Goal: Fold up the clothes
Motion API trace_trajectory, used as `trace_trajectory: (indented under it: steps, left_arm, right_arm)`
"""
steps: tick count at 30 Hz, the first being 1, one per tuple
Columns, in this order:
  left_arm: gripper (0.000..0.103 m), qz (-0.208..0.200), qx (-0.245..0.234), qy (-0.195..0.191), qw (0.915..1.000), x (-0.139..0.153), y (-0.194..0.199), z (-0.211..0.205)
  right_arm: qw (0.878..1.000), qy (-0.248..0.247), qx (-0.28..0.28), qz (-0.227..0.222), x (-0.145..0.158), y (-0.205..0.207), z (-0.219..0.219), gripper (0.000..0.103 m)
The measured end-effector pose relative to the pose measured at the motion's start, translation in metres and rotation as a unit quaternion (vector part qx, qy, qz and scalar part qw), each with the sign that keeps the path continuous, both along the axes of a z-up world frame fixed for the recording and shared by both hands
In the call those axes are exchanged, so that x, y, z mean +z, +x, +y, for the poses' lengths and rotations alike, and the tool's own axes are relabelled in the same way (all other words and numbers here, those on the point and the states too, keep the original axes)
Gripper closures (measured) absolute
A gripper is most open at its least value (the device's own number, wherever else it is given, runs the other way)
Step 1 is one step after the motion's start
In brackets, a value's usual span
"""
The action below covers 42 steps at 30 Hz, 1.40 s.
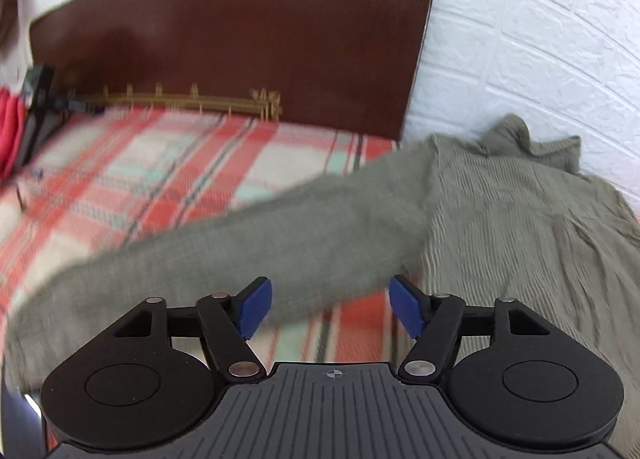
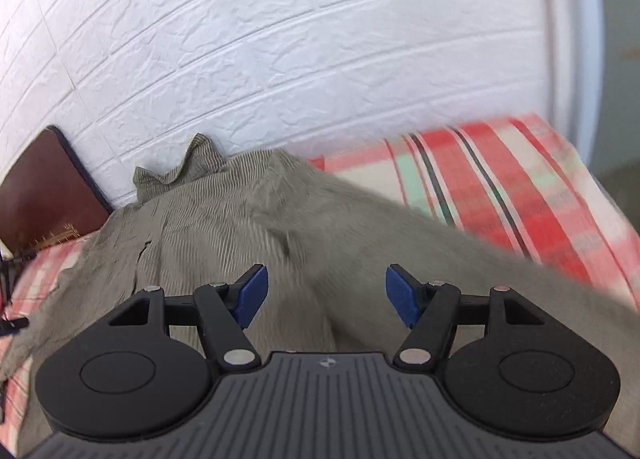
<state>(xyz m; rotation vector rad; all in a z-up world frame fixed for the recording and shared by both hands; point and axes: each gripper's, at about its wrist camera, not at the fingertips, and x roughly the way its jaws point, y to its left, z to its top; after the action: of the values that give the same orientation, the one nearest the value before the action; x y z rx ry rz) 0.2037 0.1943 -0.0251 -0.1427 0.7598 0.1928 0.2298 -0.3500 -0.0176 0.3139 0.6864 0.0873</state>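
Observation:
An olive-grey long-sleeved garment (image 1: pixel 500 211) lies spread on a red, cream and mint plaid bed cover (image 1: pixel 160 163). One sleeve (image 1: pixel 224 243) stretches out to the left across the plaid. My left gripper (image 1: pixel 331 309) hovers open just above that sleeve, nothing between its blue pads (image 1: pixel 256 307). In the right wrist view the same garment (image 2: pixel 224 215) fills the middle, its collar bunched against the wall, its other sleeve (image 2: pixel 460 271) running to the right. My right gripper (image 2: pixel 326 297) is open over the garment's body, holding nothing.
A dark brown headboard (image 1: pixel 240 39) stands at the bed's far end. A white brick-pattern wall (image 2: pixel 280 51) runs along the garment's collar side. A black stand (image 1: pixel 38 107) and red cloth (image 1: pixel 10 131) sit at the far left. The plaid cover (image 2: pixel 500 187) extends right.

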Motion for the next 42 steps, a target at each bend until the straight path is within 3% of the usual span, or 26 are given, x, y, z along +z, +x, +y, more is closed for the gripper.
trace_trajectory:
  steps: [2,6,11,17,21,22,23,24,25,26,29,33,34,36,37,39,41,42]
  left_arm:
    - [0.022,-0.01,0.006,0.014,0.9998,0.001,0.014,0.003]
    - [0.022,0.002,0.009,0.022,0.9997,-0.006,0.053,0.015]
    - [0.021,0.002,-0.022,0.021,0.9995,-0.015,0.103,0.018]
    - [0.018,0.009,-0.039,0.019,0.999,-0.029,0.16,0.008]
    - [0.017,0.035,-0.052,0.006,0.998,-0.042,0.183,0.002]
    - [0.018,0.043,-0.056,0.002,0.9975,-0.046,0.188,0.001]
    - [0.026,0.047,-0.057,0.004,0.9973,-0.048,0.189,-0.002]
    - [0.058,0.05,-0.059,0.007,0.997,-0.051,0.19,-0.004]
    - [0.093,0.046,-0.056,0.015,0.9973,-0.051,0.189,-0.007]
    - [0.101,0.042,-0.053,0.015,0.9976,-0.049,0.189,-0.008]
    - [0.102,0.039,-0.045,0.013,0.9981,-0.047,0.19,-0.009]
    - [0.103,0.042,-0.017,0.055,0.9975,-0.05,0.195,-0.009]
    - [0.103,0.047,-0.007,0.063,0.9969,-0.053,0.197,-0.006]
    - [0.103,0.044,-0.007,0.055,0.9975,-0.054,0.196,0.0]
    - [0.087,0.043,-0.01,0.048,0.9978,-0.052,0.195,0.003]
    - [0.077,0.039,-0.015,0.037,0.9984,-0.047,0.193,0.006]
    - [0.062,0.032,-0.025,0.024,0.9989,-0.043,0.192,0.005]
    - [0.049,0.028,-0.031,0.016,0.999,-0.042,0.191,0.004]
  right_arm:
    - [0.999,-0.031,0.025,-0.007,0.001,0.035,0.002,0.033]
    - [0.998,-0.028,0.06,-0.009,-0.006,0.09,0.008,0.033]
    - [0.996,-0.005,0.089,-0.013,-0.016,0.147,0.014,0.033]
    - [0.993,-0.011,0.119,0.006,-0.033,0.18,0.03,0.032]
    - [0.991,-0.023,0.133,0.014,-0.038,0.187,0.038,0.033]
    - [0.99,-0.025,0.137,0.015,-0.038,0.188,0.039,0.045]
    - [0.989,-0.025,0.142,0.019,-0.037,0.19,0.039,0.083]
    - [0.989,-0.018,0.148,0.024,-0.035,0.19,0.038,0.097]
    - [0.989,-0.009,0.15,0.017,-0.032,0.188,0.036,0.098]
    - [0.989,-0.006,0.151,0.001,-0.028,0.185,0.034,0.098]
    - [0.992,-0.005,0.124,-0.018,-0.019,0.184,0.023,0.098]
    - [0.997,-0.057,0.049,0.013,-0.031,0.197,0.021,0.097]
    - [0.997,-0.064,0.037,0.024,-0.038,0.199,0.023,0.09]
    - [0.996,-0.055,0.063,0.007,-0.036,0.193,0.022,0.071]
    - [0.996,-0.051,0.076,-0.001,-0.035,0.19,0.022,0.05]
    - [0.997,-0.028,0.075,-0.018,-0.027,0.183,0.005,0.049]
    - [0.998,-0.006,0.061,-0.012,-0.021,0.177,-0.017,0.049]
    - [0.999,0.005,0.054,-0.009,-0.018,0.175,-0.028,0.049]
